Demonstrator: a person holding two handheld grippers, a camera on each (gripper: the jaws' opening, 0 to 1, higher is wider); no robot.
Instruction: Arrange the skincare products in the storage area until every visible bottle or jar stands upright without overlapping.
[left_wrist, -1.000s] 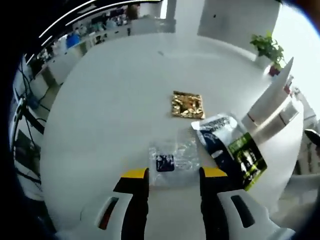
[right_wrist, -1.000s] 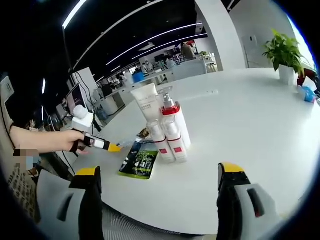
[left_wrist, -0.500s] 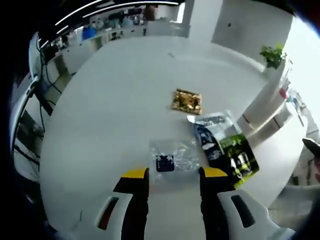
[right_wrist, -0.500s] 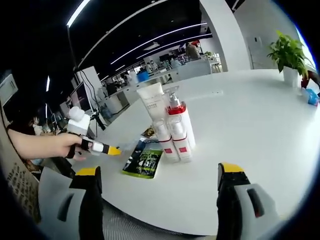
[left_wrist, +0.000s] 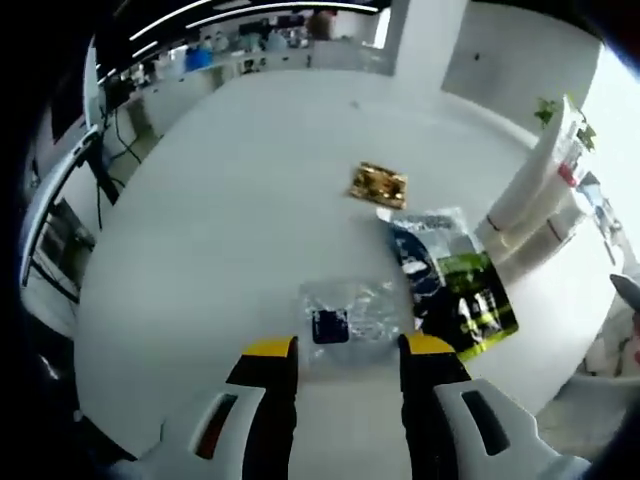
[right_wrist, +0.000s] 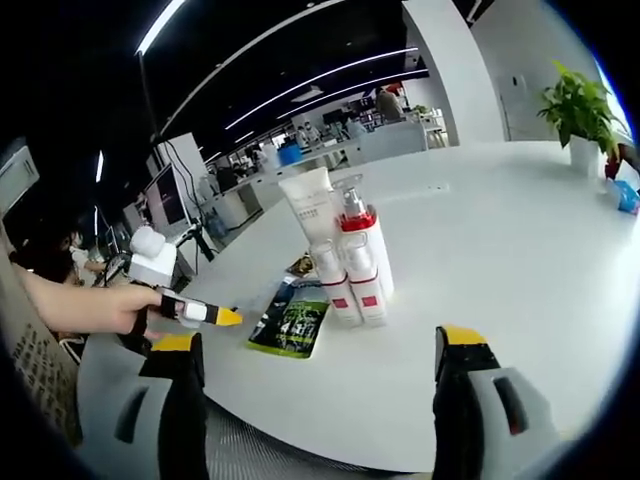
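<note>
Hovering left gripper (left_wrist: 342, 347), fingers parted, above clear sachet (left_wrist: 346, 320); right gripper (right_wrist: 320, 345) spread wide, bottles (right_wrist: 350, 262) upright ahead.

Dim open office, ceiling strip lights (right_wrist: 300, 85), potted plant (right_wrist: 580, 105).

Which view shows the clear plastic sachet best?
The left gripper view: the clear plastic sachet lies flat on the white table, just beyond the open left tongs. In the right gripper view I cannot pick it out.
</note>
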